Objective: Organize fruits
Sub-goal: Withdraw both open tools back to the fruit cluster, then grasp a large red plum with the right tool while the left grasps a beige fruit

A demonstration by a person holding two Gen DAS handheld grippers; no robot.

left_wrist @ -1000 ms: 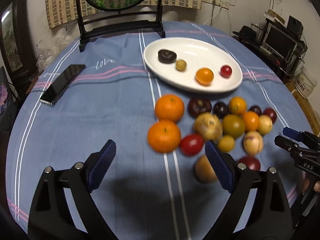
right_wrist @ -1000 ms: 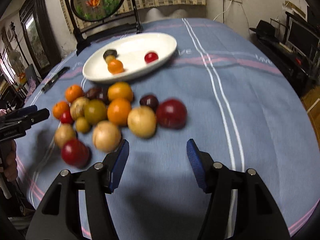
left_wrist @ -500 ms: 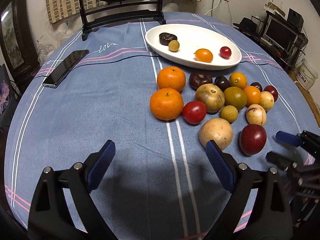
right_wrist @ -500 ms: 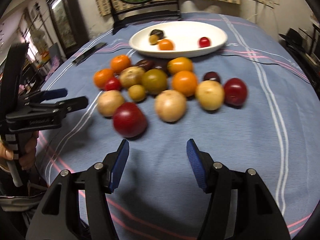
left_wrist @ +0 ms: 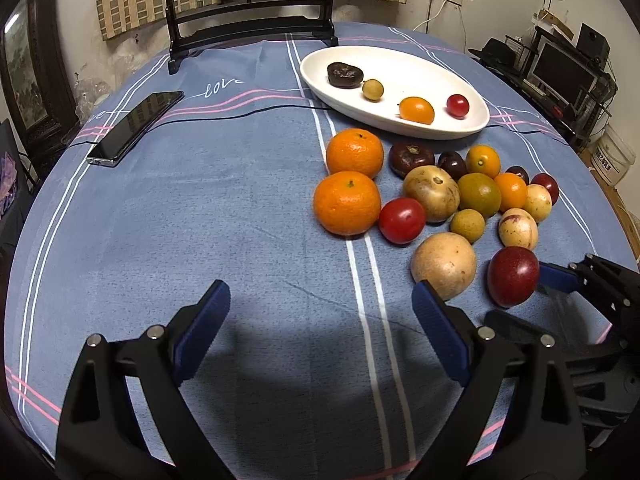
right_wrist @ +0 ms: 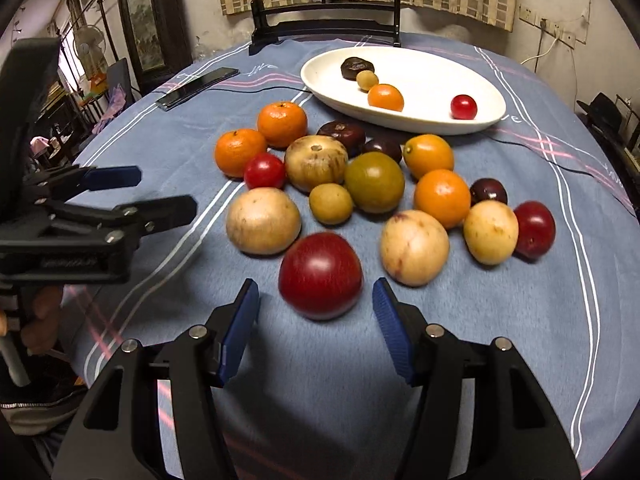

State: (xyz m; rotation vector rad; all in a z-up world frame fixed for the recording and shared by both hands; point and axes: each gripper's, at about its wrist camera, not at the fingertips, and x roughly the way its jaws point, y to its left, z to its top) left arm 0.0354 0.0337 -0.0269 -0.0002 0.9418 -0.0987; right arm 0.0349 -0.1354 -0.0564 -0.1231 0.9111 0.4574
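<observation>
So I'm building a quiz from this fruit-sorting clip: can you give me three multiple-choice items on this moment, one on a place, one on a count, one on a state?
1. Where does the phone lie?
A. On the cloth, left of the plate
B. On the plate
C. Among the loose fruit

2. How many fruits are on the white plate?
A. Two
B. Four
C. Seven

3. How does the right gripper stand to the big dark red fruit?
A. Shut on it and lifting
B. Open, a finger on each side, the fruit on the cloth
C. Shut, far from it

Answers:
1. A: the left wrist view shows the phone flat on the blue cloth, well left of the plate.
2. B: a dark one, a small yellowish one, an orange one and a small red one.
3. B: the blue pads flank the fruit with gaps showing.
</observation>
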